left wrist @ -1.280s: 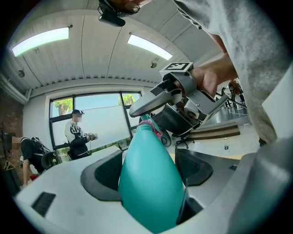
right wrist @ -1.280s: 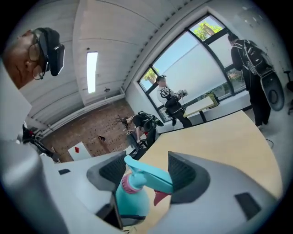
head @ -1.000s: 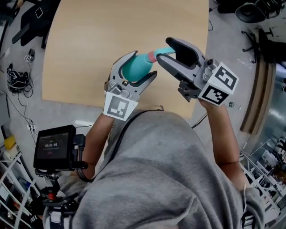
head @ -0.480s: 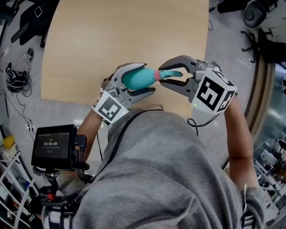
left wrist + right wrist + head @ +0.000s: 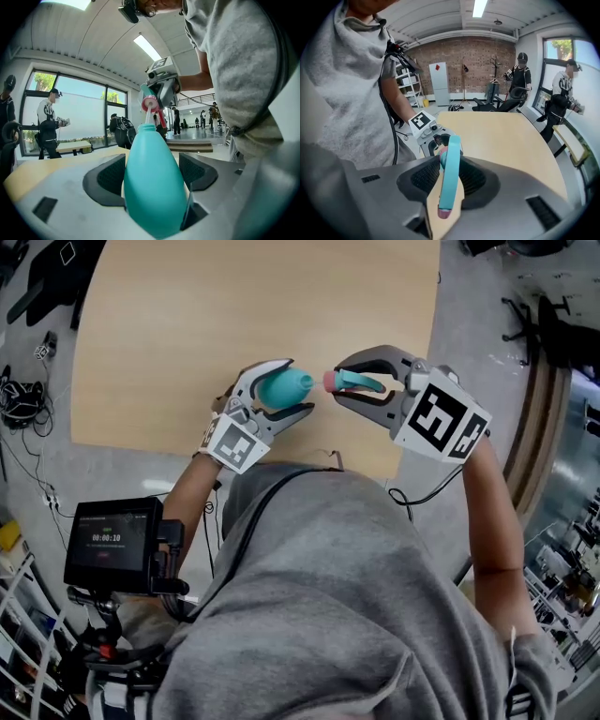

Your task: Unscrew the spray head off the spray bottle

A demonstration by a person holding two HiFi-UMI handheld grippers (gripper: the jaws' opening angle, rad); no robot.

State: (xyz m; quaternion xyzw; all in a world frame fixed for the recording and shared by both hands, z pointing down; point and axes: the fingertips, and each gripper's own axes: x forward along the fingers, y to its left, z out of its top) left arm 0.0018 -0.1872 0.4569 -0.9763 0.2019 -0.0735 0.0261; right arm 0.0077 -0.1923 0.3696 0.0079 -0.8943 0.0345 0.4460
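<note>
The teal spray bottle (image 5: 279, 388) lies between the jaws of my left gripper (image 5: 300, 386), which grip its body, neck pointing right. In the left gripper view the bottle (image 5: 152, 183) fills the gap between the pads, and a thin white tube (image 5: 148, 116) runs from its neck up to the pink collar. My right gripper (image 5: 339, 381) has just closed its jaws and is shut on the teal spray head (image 5: 358, 382). The head's pink collar (image 5: 330, 381) stands a small gap away from the bottle neck. In the right gripper view the spray head (image 5: 450, 173) sits clamped between the pads.
Both grippers hover over the near edge of a light wooden table (image 5: 234, 306). A small monitor on a stand (image 5: 111, 545) is at lower left, and cables (image 5: 19, 399) lie on the floor at left. Several people stand by the windows (image 5: 49, 122).
The right gripper, open around the spray head a second ago, has rolled over and shut on it. The head has come away from the bottle neck. The left gripper shifted slightly left.
</note>
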